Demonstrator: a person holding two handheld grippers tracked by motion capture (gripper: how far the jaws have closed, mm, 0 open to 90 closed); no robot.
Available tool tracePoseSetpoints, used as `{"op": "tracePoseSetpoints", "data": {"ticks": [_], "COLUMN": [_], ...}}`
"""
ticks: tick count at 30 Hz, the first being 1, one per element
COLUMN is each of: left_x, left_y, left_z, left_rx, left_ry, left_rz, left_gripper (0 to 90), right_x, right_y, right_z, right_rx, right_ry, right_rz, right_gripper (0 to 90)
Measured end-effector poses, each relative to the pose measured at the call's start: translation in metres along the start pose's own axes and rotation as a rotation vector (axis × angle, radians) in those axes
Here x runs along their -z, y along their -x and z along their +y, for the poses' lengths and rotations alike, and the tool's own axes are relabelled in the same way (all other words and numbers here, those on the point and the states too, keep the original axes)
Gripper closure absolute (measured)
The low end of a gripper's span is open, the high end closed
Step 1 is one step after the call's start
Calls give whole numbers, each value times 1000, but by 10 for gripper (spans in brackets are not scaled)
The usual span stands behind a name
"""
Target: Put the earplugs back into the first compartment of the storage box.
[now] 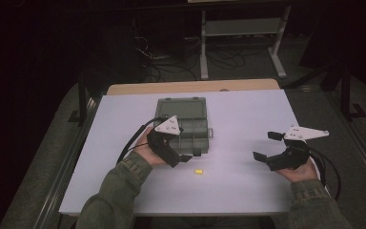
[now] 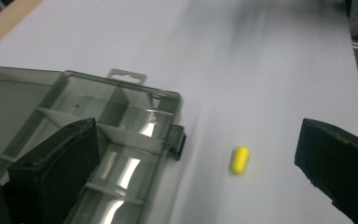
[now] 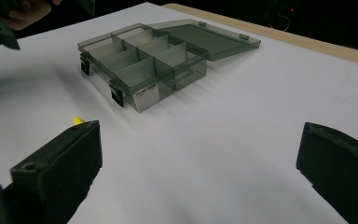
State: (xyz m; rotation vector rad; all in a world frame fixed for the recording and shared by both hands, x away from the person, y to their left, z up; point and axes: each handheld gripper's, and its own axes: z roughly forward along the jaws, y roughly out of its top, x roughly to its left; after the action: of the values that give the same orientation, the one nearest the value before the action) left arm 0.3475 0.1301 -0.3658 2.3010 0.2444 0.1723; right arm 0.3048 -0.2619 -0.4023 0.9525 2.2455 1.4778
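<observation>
A smoky clear compartment box (image 1: 183, 123) lies open mid-table, its lid (image 1: 181, 108) folded back on the far side. Its compartments (image 3: 135, 58) look empty. A small yellow capsule-shaped piece (image 1: 198, 171) rests on the white table just in front of the box. My left gripper (image 1: 181, 159) hovers over the box's near left corner, open, with the yellow piece (image 2: 240, 160) between and beyond its jaws. My right gripper (image 1: 265, 145) is held open above the table's right side, apart from the box (image 3: 140, 70), with nothing between its jaws. The yellow piece (image 3: 78, 121) peeks out behind its left jaw.
The white table top (image 1: 248, 114) has a wooden strip (image 1: 195, 86) along its far edge. Black latches (image 3: 117, 96) stick out on the box's front wall. Cables and a metal frame (image 1: 240, 33) stand on the dark floor beyond. The hand holding the left gripper (image 3: 25, 10) shows far off.
</observation>
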Motion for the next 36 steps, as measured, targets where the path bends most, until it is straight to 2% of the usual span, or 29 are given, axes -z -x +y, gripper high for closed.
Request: {"op": "tracePoseSetpoints", "data": {"ticks": [11,19,24,29,36], "left_x": [-25,-45,-52,-57,-66], "left_y": [20,27,29,31,30], "left_z": [2,-3,-7,-9,-14], "left_rx": [-52,-64,-74,-78,-79], "left_ry": [-41,-85,-113,-132,-178], "left_rz": [-71,-110,-128,-158,-159], "left_gripper": [0,5,48,132,228], "right_x": [0,0,0,0,0], "right_y": [0,-1,-1,-1,-1], "right_z": [0,0,0,0,0], "right_rx": [0,2,1,2,3], "right_ry": [-5,-5,-4,-5,-5], "right_rz": [1,3,2,3,4], "right_gripper": [0,0,0,0,0]}}
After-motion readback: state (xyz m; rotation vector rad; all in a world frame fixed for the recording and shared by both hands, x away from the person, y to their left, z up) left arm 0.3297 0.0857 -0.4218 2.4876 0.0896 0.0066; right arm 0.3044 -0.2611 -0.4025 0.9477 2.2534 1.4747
